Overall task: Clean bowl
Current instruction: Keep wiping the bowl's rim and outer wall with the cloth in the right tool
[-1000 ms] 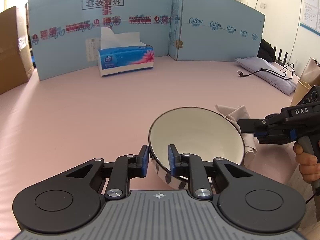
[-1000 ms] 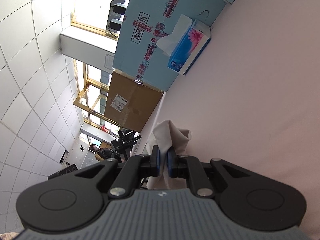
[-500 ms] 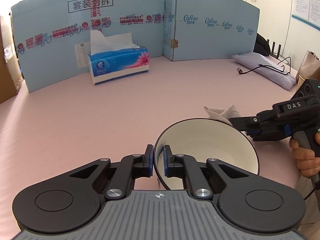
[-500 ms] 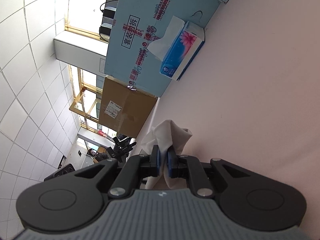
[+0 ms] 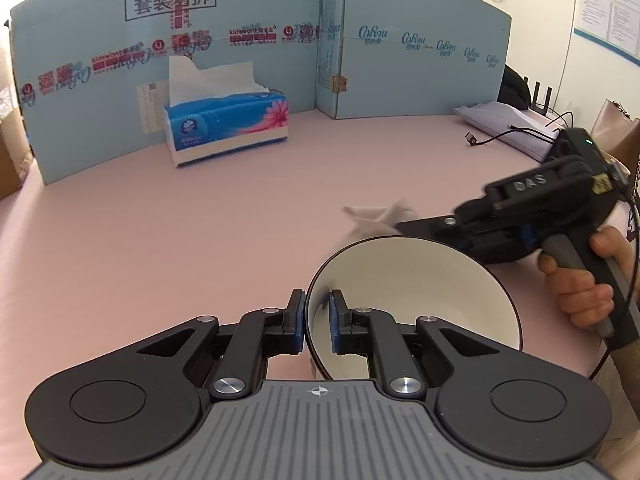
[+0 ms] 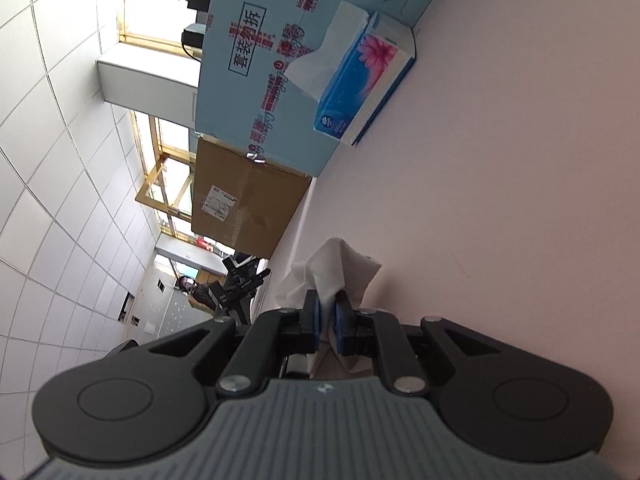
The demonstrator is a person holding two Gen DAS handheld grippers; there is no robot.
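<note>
A white bowl (image 5: pixel 416 300) with a dark rim is tilted and held off the pink table. My left gripper (image 5: pixel 317 322) is shut on its near left rim, one pad inside and one outside. My right gripper (image 6: pixel 327 322) is shut on a crumpled white tissue (image 6: pixel 334 266). In the left wrist view the right gripper (image 5: pixel 404 225) comes in from the right, just behind the bowl's far rim, with the tissue (image 5: pixel 374 218) blurred at its tip. The bowl is out of sight in the right wrist view.
A blue tissue box (image 5: pixel 226 126) stands at the back left against a blue cardboard screen (image 5: pixel 420 60). A grey pouch with a black cable (image 5: pixel 504 120) lies at the back right. A brown carton (image 6: pixel 244 204) stands beyond the table's left edge.
The bowl has been lifted and tilted more upright in my left gripper. My right gripper has risen and moved left with the tissue, toward the bowl's far rim.
</note>
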